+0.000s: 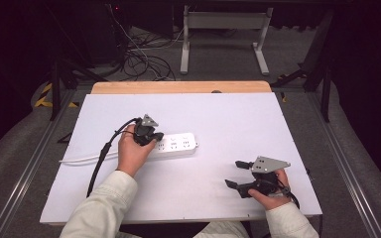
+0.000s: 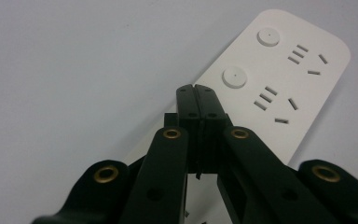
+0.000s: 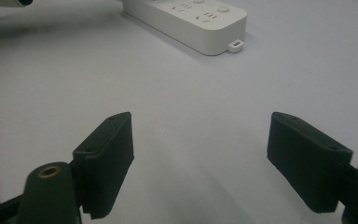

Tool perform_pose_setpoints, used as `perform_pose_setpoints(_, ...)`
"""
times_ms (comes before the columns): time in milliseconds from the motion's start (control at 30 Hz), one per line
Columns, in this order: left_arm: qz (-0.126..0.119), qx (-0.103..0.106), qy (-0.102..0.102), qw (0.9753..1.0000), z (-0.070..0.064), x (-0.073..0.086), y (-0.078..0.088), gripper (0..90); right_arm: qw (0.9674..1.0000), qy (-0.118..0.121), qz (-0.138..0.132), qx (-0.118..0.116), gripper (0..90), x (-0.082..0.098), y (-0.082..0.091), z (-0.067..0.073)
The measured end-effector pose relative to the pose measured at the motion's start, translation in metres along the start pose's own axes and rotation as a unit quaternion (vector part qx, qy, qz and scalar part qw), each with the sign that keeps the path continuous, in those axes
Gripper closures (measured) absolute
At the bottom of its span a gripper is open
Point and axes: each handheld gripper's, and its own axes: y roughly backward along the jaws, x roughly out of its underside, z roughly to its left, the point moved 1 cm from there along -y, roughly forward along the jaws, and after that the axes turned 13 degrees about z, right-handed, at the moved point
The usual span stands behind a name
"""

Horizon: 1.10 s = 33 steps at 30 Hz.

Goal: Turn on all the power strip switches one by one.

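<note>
Left gripper (image 1: 155,137) sits over the near end of the white power strip (image 1: 178,145) at the table (image 1: 238,124) centre, jaws pressed together with nothing between them, while the right gripper (image 1: 237,174) waits well apart, jaws spread wide, empty.

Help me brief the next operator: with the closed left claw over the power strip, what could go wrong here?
1. The left claw, jaws pressed together over the power strip, could slip off a round button.
2. Nothing steadies the strip: the right claw sits open and apart, so pushing might slide it.
</note>
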Motion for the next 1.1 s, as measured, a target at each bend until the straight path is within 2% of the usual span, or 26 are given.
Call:
perform_pose_setpoints(367,-0.003,-0.007,-0.001,1.0,-0.0011,0.001,-0.0005,89.8,1.0,0.001,0.001,0.001,23.4,0.0001,-0.0003,0.0002)
perform_pose_setpoints(767,-0.002,-0.004,0.01,0.9999,-0.0014,0.0026,-0.0016,90.0,1.0,0.001,0.002,0.001,23.2,0.0001,-0.0003,0.0003)
perform_pose_setpoints(933,-0.002,-0.019,0.005,0.9998,-0.0041,0.0022,-0.0024,90.0,1.0,0.002,0.004,0.001,23.1,0.0,-0.0003,0.0006)
perform_pose_setpoints(1100,0.0,-0.018,0.007,0.9998,-0.0051,0.0021,-0.0027,90.0,1.0,0.002,0.003,0.001,23.0,0.0002,-0.0003,0.0004)
